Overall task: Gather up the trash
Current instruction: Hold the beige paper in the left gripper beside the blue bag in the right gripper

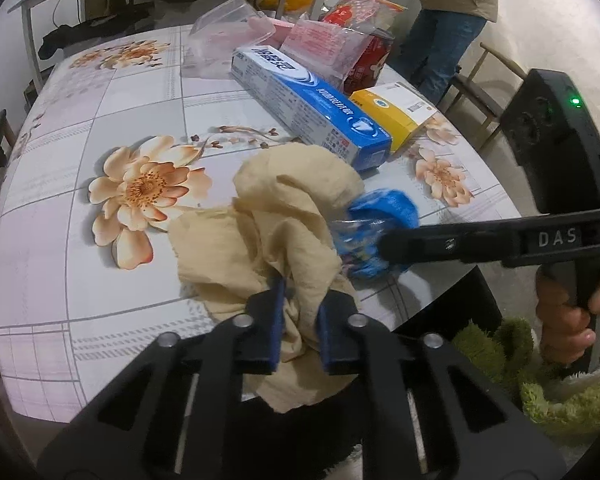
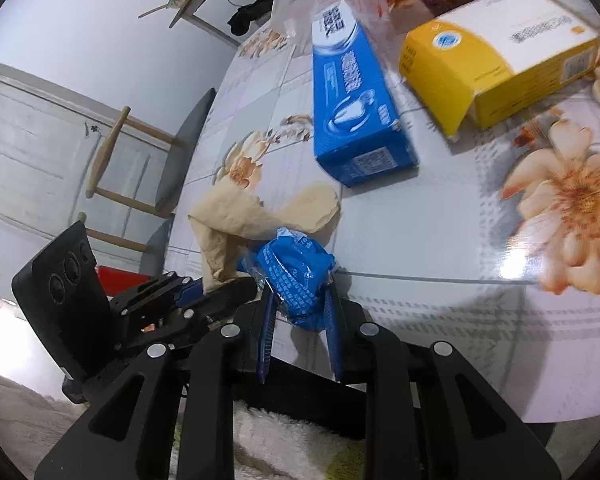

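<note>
Left wrist view: left gripper (image 1: 298, 312) clamps beige tissue (image 1: 284, 216); right gripper (image 2: 300, 300) clamps blue wrapper (image 2: 296, 276) beside it; beyond lie toothpaste box (image 1: 308, 104) and yellow box (image 1: 396, 114).

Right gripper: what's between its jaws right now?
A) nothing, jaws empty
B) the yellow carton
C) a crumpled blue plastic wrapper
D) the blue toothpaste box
C: in the right wrist view the right gripper is closed on the crumpled blue plastic wrapper at the table edge, while the blue toothpaste box and the yellow carton lie untouched farther back on the table.
</note>
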Action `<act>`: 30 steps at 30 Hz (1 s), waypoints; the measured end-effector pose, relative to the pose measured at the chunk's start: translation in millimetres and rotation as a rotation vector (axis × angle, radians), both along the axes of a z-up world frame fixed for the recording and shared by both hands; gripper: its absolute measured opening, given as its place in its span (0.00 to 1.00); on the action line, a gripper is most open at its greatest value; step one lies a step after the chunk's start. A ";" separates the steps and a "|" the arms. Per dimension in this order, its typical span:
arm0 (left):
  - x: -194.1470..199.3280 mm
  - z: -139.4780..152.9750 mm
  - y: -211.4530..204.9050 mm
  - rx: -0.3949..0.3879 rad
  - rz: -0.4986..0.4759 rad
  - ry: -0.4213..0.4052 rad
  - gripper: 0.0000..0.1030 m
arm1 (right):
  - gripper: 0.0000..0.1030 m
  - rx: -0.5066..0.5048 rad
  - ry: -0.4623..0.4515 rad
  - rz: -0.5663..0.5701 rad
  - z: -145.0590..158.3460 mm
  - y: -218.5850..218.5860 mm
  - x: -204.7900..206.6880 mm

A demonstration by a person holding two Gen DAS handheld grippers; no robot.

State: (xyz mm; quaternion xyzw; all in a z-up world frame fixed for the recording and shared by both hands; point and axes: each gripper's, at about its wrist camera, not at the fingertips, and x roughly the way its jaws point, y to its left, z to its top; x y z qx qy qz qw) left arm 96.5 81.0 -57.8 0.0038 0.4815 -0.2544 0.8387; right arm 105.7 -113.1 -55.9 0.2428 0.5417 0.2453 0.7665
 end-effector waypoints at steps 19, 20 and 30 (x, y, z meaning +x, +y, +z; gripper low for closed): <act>-2.0 -2.6 6.1 -0.032 0.034 0.009 0.06 | 0.22 -0.139 -0.155 0.017 38.7 8.5 16.4; -1.8 -2.6 6.4 -0.033 0.032 0.010 0.06 | 0.22 -0.146 -0.142 0.028 34.5 13.9 16.6; -1.2 3.2 1.5 0.082 0.025 -0.010 0.27 | 0.22 -0.155 -0.078 0.086 12.6 33.4 18.6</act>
